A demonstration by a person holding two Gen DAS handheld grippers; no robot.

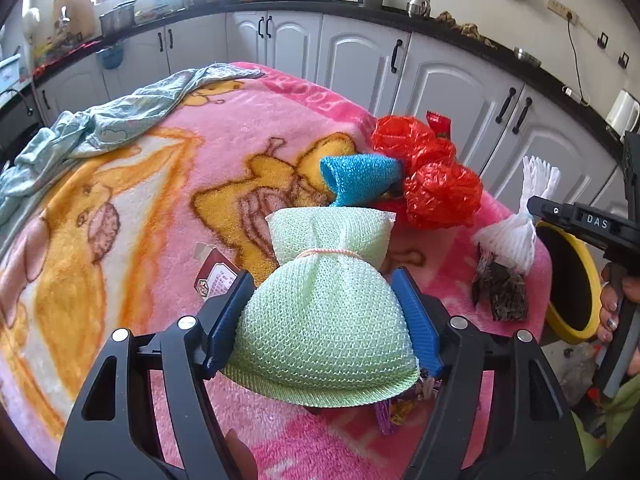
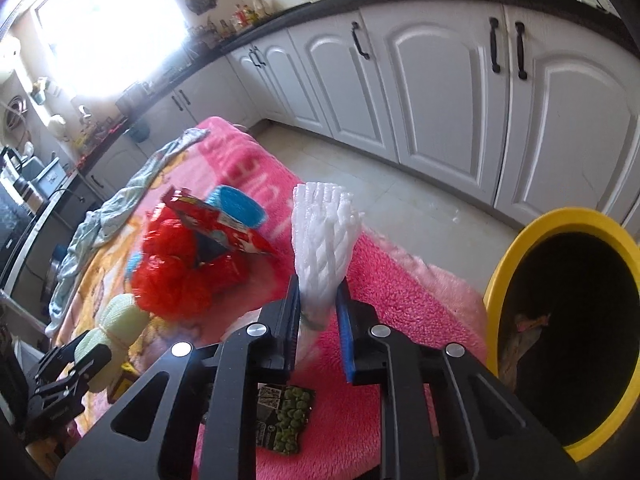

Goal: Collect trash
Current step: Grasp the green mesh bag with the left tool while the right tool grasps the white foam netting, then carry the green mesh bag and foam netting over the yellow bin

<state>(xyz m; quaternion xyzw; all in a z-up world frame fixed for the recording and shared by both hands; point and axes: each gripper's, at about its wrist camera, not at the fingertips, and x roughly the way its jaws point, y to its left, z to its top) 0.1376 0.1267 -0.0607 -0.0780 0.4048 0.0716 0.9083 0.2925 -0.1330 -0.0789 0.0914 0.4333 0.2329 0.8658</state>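
Pink fleece cartoon blanket carries the trash. Round yellow bin sits off its corner, mouth open for drops. Left gripper clamps pale green mesh foam bundle mid-blanket; right gripper pinches white foam net sleeve nearest bin, probably next in.

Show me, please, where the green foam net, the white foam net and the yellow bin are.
Green foam net (image 1: 320,332): left wrist view, on its rounded lower half.
White foam net (image 2: 322,240): right wrist view, on its middle.
Yellow bin (image 2: 496,280): right wrist view, on its left rim.
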